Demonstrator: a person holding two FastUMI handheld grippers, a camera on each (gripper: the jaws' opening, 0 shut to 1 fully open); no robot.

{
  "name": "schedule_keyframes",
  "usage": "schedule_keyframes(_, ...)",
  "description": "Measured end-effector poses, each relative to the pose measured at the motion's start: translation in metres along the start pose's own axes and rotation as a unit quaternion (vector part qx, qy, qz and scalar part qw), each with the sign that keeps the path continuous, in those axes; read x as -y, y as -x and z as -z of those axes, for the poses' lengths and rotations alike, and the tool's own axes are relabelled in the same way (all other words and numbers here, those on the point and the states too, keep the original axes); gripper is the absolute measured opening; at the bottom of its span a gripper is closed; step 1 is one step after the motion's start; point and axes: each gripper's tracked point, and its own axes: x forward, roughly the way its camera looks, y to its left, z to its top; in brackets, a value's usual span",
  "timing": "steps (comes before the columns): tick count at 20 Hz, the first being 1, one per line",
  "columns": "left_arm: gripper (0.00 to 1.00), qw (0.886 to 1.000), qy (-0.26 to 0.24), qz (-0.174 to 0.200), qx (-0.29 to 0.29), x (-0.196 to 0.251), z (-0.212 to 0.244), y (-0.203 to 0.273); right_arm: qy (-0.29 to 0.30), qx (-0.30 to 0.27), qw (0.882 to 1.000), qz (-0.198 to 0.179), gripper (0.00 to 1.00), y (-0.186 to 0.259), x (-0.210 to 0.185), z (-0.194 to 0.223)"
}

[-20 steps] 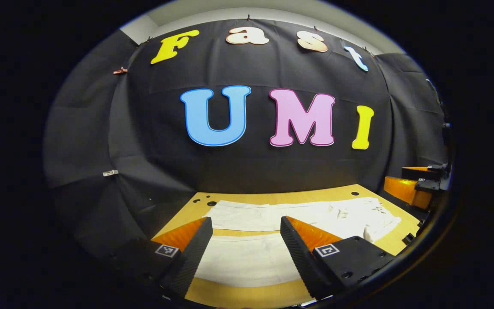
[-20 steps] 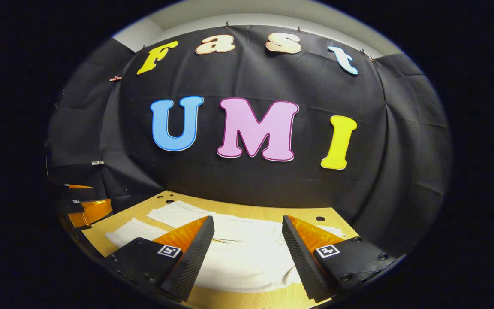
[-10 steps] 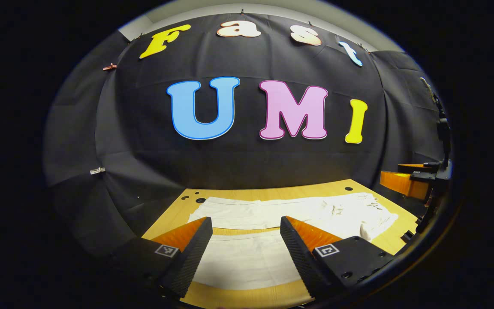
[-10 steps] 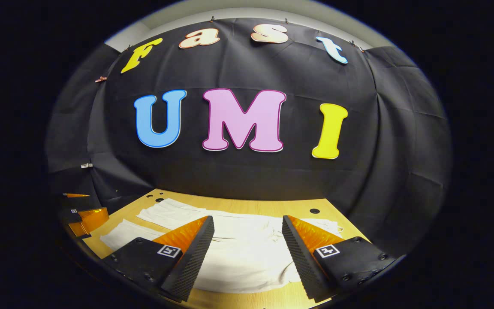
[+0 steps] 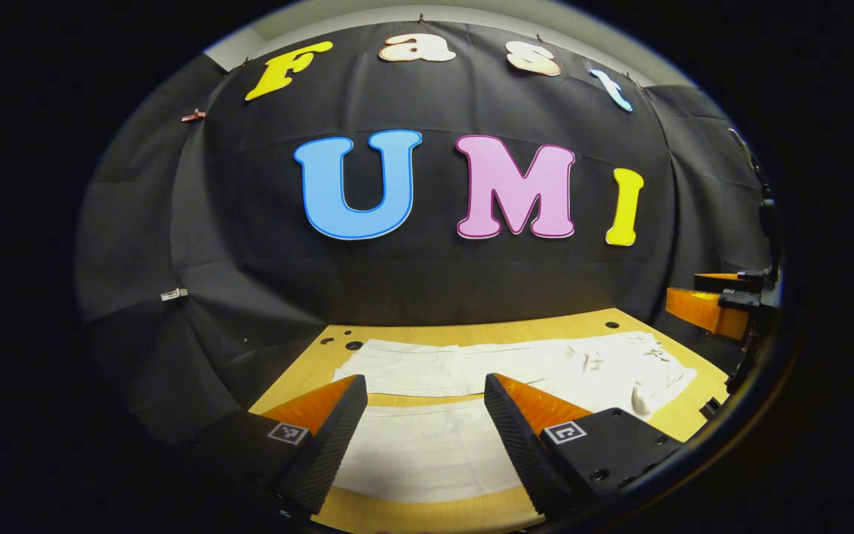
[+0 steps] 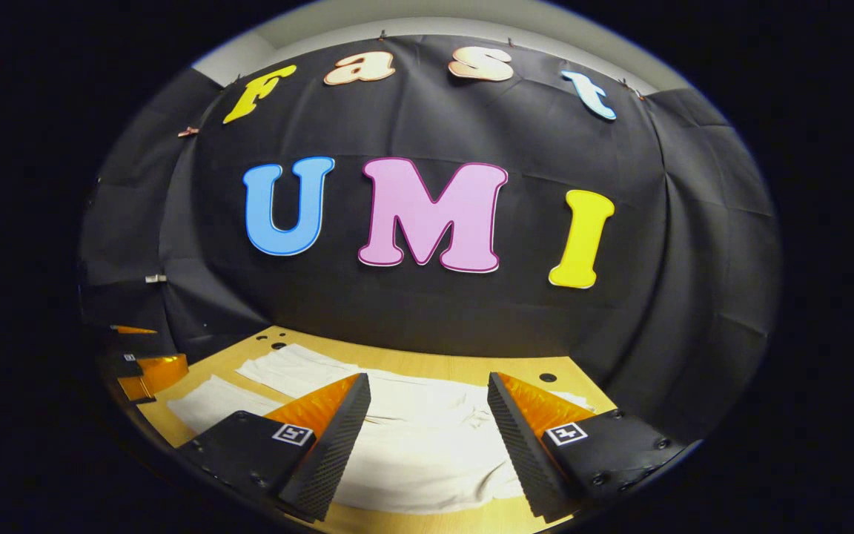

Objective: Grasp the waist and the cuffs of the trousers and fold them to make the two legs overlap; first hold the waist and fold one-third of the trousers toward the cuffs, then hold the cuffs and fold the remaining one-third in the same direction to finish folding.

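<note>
So far: no fold is judged made.
Table [image 5: 471,512]: trousers [image 5: 471,371] are laid flat, legs apart.
Left gripper [image 5: 418,430]: held above a leg, jaws apart, empty.
Right gripper [image 6: 427,434]: held near the waist, jaws apart, empty.

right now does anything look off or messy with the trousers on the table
Mostly tidy: the white trousers lie spread flat on the wooden table, legs apart with bare wood between them. The one untidy spot is the waist end, which is rumpled and bunched. Both tools, left and right, hover open above the cloth.
</note>
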Motion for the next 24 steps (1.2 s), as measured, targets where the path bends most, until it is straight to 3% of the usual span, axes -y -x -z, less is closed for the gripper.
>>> schedule_keyframes(2,0.99,1.000,-0.010,-0.014,0.005,-0.006,0.000,0.001,0.033,-0.005,0.999,-0.035,0.97,0.000,-0.006,0.005)
schedule_keyframes(4,0.99,1.000,-0.012,-0.020,0.000,-0.010,0.003,0.000,0.069,-0.005,0.997,-0.041,0.97,-0.002,0.005,0.009)
schedule_keyframes(9,0.98,0.999,0.010,-0.044,-0.019,-0.022,0.016,0.006,0.142,-0.024,0.989,-0.022,0.97,-0.016,0.057,0.023)
schedule_keyframes(13,0.98,0.997,0.002,-0.067,-0.035,-0.032,0.033,0.006,0.219,-0.038,0.975,-0.008,0.97,-0.027,0.104,0.033)
schedule_keyframes(15,0.98,0.996,-0.006,-0.077,-0.045,-0.037,0.041,0.005,0.270,-0.051,0.961,-0.017,0.98,-0.035,0.124,0.045)
schedule_keyframes(17,0.98,0.995,-0.016,-0.080,-0.055,-0.041,0.050,0.006,0.321,-0.081,0.942,-0.055,0.97,-0.038,0.135,0.072)
schedule_keyframes(21,0.99,0.990,-0.014,-0.090,-0.109,-0.052,0.091,0.005,0.427,-0.136,0.886,-0.116,0.97,-0.028,0.153,0.127)
schedule_keyframes(24,0.99,0.985,0.001,-0.103,-0.142,-0.056,0.112,0.008,0.472,-0.163,0.852,-0.159,0.98,-0.019,0.161,0.163)
